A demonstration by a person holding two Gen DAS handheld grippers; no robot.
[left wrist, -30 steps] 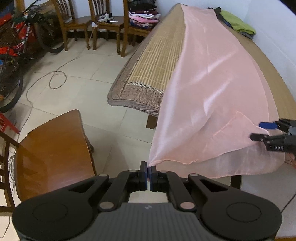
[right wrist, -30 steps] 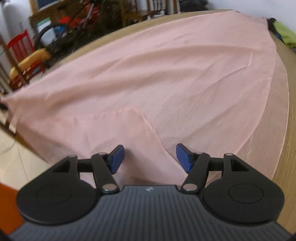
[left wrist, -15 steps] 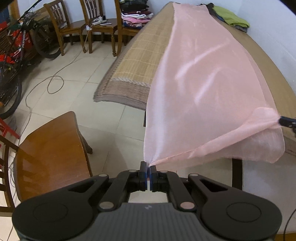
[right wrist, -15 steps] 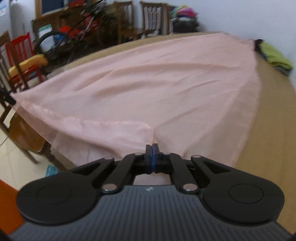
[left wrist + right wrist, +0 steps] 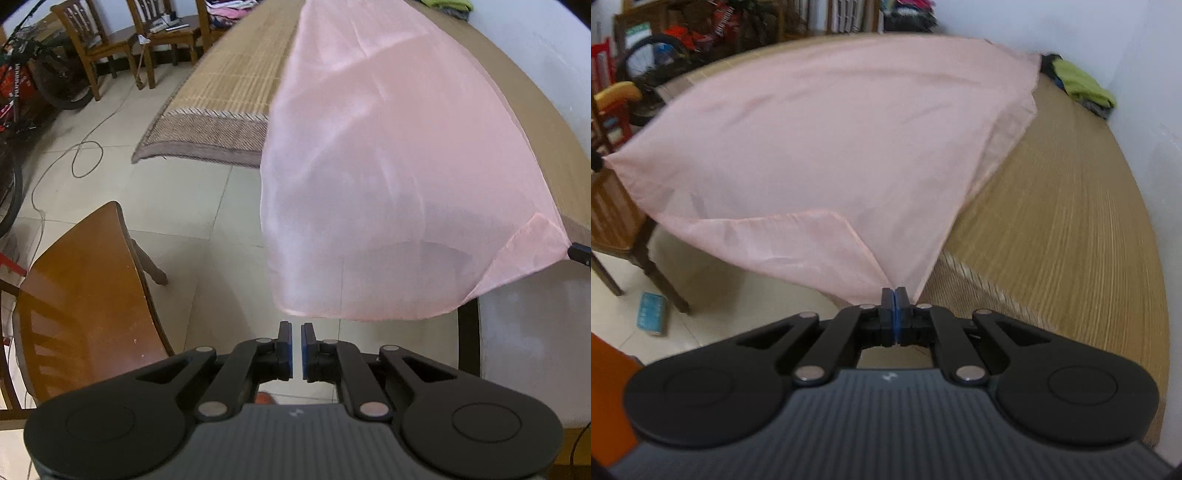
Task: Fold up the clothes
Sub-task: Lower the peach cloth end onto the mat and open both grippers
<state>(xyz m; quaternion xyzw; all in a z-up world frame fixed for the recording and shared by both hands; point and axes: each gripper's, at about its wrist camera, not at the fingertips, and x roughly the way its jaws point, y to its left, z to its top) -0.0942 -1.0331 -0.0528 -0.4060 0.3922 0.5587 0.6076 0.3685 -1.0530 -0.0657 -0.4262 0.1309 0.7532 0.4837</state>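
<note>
Only right view (image 5: 894,291): right tool pinches pink cloth (image 5: 827,140) | left tool (image 5: 294,332) empty

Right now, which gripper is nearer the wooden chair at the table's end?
Left. The left gripper sits over the floor just beside the wooden chair. The right gripper is at the table edge, pinching the pink cloth, which stretches between it and the chair.

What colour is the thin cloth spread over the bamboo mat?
Pale pink thin cloth, slightly see-through; the right wrist view shows it best.
</note>
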